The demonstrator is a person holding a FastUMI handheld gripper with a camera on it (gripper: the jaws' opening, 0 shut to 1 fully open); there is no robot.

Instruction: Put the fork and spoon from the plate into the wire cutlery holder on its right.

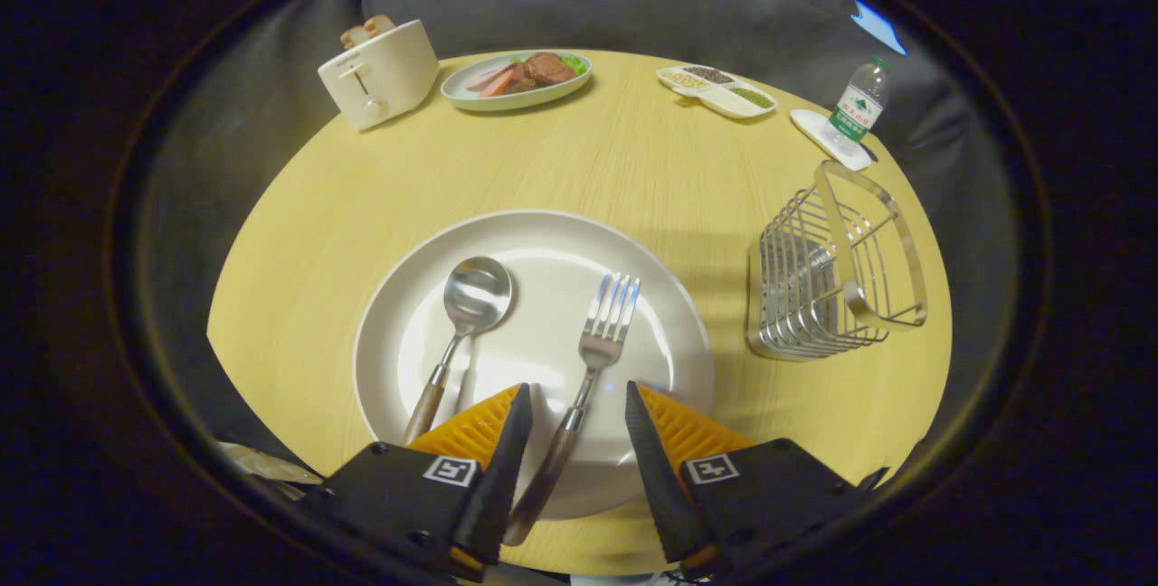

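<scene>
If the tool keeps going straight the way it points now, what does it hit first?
Probably the fork: its handle lies between the open tool's fingers, on the plate. Height above it is unclear.

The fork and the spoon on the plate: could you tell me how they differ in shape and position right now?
The fork ends in tines, the spoon in a rounded bowl. The fork's handle runs between the open gripper fingers; the spoon's handle lies outside them, beside one finger. The fork lies nearer the wire cutlery holder, the spoon farther from it. Both lie flat on the plate, have metal heads and brown handles, and neither is gripped.
</scene>
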